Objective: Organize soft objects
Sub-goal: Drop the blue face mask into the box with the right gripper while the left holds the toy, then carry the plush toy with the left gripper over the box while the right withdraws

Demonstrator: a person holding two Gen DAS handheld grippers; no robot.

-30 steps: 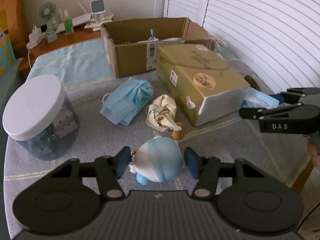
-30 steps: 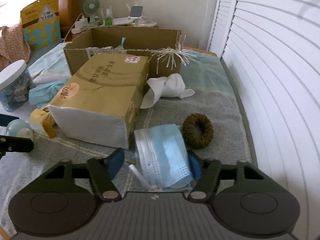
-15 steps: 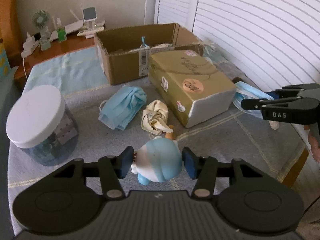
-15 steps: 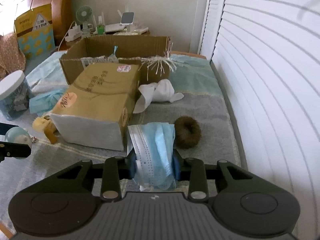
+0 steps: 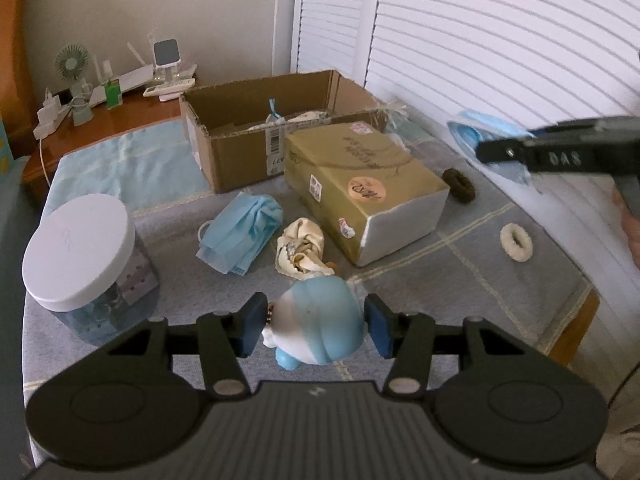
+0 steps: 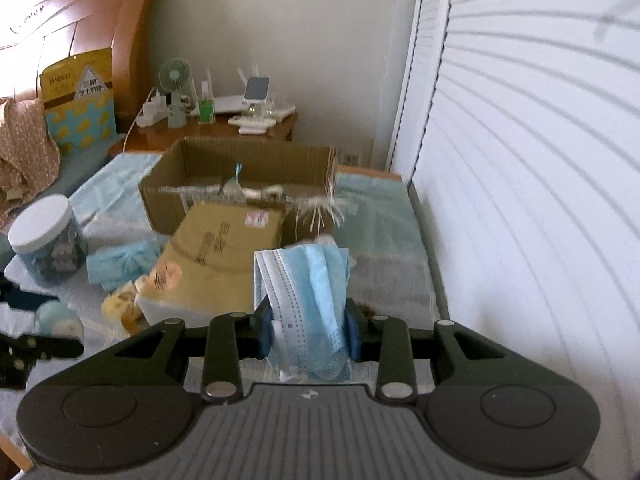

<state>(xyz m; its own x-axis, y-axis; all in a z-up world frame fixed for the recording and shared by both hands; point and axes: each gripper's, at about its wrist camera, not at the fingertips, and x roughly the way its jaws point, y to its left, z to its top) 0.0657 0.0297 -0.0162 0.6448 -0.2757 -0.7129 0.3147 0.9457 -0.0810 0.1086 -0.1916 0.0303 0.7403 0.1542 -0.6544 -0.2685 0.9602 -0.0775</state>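
Observation:
A blue-and-white soft toy (image 5: 320,320) sits between the pads of my left gripper (image 5: 316,330), which is shut on it just above the grey cloth. My right gripper (image 6: 308,332) is shut on a folded blue face mask (image 6: 308,280) and holds it up in the air. In the left wrist view the right gripper (image 5: 492,148) is at the right edge, with the mask (image 5: 472,132) hanging from its tips. A second pile of blue masks (image 5: 240,236) and a cream cloth (image 5: 300,252) lie on the table ahead of the toy.
An open cardboard box (image 5: 240,152) stands at the back, with a gold carton (image 5: 360,176) lying in front of it. A white-lidded jar (image 5: 76,240) is at the left. A brown scrunchie (image 5: 460,184) and a white one (image 5: 516,242) lie at the right, near the shutters.
My right gripper has shut on the blue mask and lifted it off the table. My left gripper has tightened a little on the toy and risen slightly.

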